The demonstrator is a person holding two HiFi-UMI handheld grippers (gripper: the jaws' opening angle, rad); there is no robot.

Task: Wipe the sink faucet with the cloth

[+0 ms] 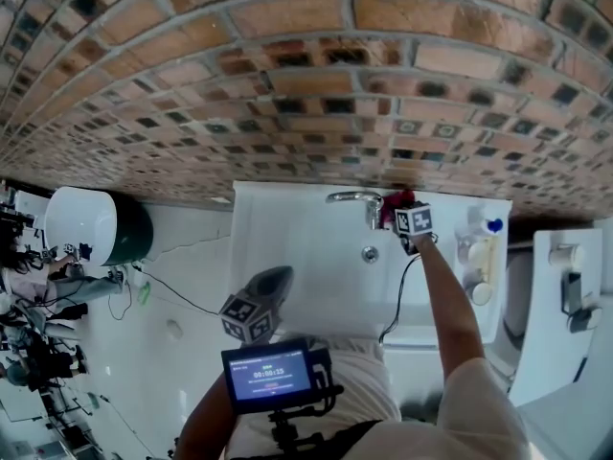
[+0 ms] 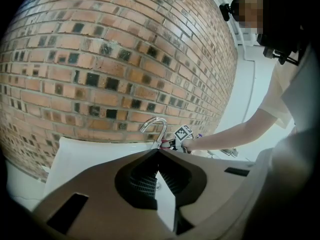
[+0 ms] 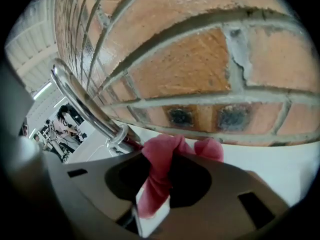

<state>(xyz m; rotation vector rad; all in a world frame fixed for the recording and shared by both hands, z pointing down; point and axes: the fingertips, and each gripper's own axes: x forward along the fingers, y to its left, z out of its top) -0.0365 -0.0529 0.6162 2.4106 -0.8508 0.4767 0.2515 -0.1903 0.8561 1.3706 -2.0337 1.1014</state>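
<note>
Right gripper (image 1: 398,215) clamps cloth (image 3: 159,170) beside faucet (image 1: 352,197); screen (image 1: 271,376) text illegible.

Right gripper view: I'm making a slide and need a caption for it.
Right gripper, shut on a pink cloth, close beside the chrome faucet below a brick wall.

Taupe left claw (image 2: 157,152), matching right claw (image 3: 162,156), black-and-white marker cubes (image 1: 249,317), white short-sleeved shirt (image 1: 488,401), black cable (image 1: 400,295)
</note>
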